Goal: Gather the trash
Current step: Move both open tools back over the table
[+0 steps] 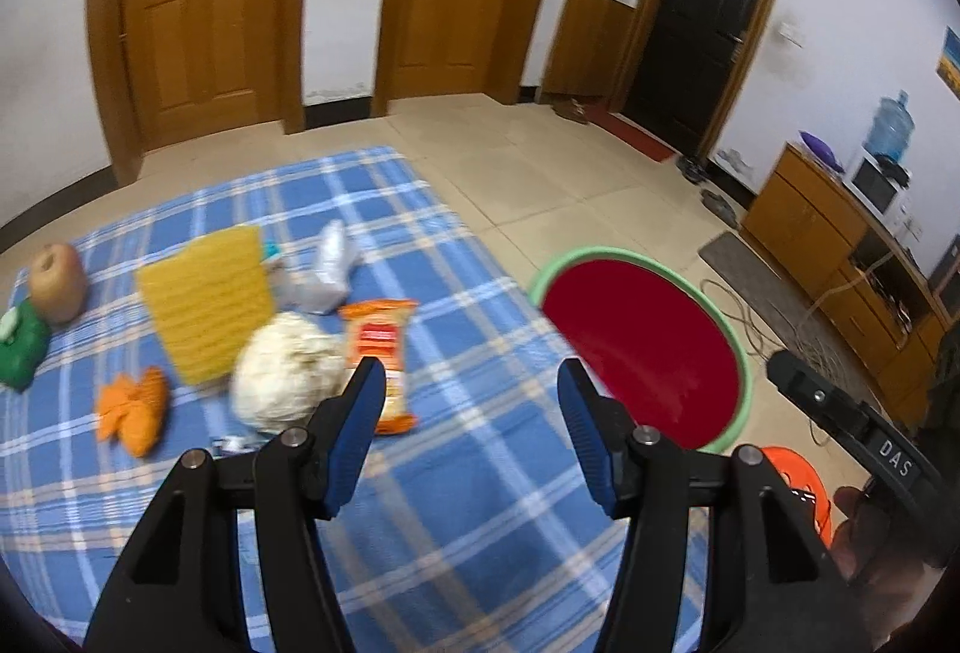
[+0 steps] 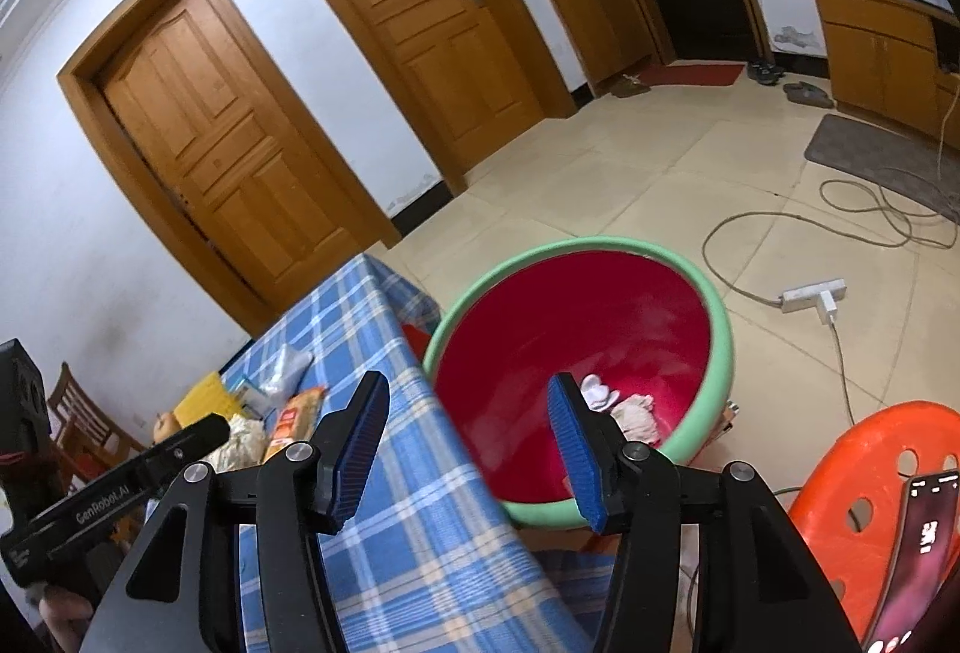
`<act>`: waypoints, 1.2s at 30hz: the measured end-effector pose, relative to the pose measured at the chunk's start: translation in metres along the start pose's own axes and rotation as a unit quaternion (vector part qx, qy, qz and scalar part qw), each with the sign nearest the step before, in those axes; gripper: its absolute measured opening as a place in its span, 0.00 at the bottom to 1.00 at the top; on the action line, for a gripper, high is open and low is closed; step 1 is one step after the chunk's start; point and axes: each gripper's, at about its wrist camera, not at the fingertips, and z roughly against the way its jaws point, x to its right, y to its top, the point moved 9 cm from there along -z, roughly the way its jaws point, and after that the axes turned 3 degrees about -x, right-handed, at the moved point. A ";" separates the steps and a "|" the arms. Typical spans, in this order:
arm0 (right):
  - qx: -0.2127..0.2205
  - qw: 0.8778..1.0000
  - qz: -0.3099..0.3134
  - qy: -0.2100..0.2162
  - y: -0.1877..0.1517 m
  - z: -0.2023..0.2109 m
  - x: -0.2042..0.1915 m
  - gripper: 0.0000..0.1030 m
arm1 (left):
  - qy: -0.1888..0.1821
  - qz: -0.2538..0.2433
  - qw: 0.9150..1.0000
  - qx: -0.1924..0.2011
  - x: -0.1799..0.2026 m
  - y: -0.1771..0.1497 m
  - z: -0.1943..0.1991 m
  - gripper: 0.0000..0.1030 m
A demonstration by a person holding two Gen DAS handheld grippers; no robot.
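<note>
On the blue plaid tablecloth (image 1: 456, 503) lie an orange snack wrapper (image 1: 381, 353), a crumpled white paper ball (image 1: 288, 371), a clear plastic bag (image 1: 327, 266), a yellow sponge-like pad (image 1: 207, 293) and an orange crumpled piece (image 1: 132, 404). My left gripper (image 1: 471, 383) is open and empty above the cloth, just right of the wrapper. A red basin with a green rim (image 2: 576, 353) stands on the floor beside the table and holds white crumpled scraps (image 2: 618, 401). My right gripper (image 2: 468, 395) is open and empty above the table edge and the basin.
A pear-like fruit (image 1: 57, 281) and a green packet (image 1: 21, 347) lie at the cloth's far left. An orange plastic stool (image 2: 888, 497) with a phone on it stands right of the basin. A cable and power strip (image 2: 810, 296) lie on the floor.
</note>
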 end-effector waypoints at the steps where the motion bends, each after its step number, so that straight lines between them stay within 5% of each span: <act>1: -0.001 1.000 0.002 0.001 -0.001 0.000 -0.002 0.55 | 0.005 0.005 1.000 0.002 -0.008 0.001 0.003 0.58; 11: -0.023 0.999 0.029 0.012 -0.012 -0.008 -0.035 0.55 | 0.064 0.048 0.997 0.020 -0.089 0.000 0.025 0.58; 22: -0.054 0.997 0.061 0.016 -0.029 -0.027 -0.073 0.55 | 0.142 0.074 0.987 -0.010 -0.178 -0.021 0.011 0.58; 36: -0.112 0.988 0.102 0.001 -0.053 -0.075 -0.114 0.55 | 0.107 0.099 0.988 -0.047 -0.204 -0.042 -0.034 0.58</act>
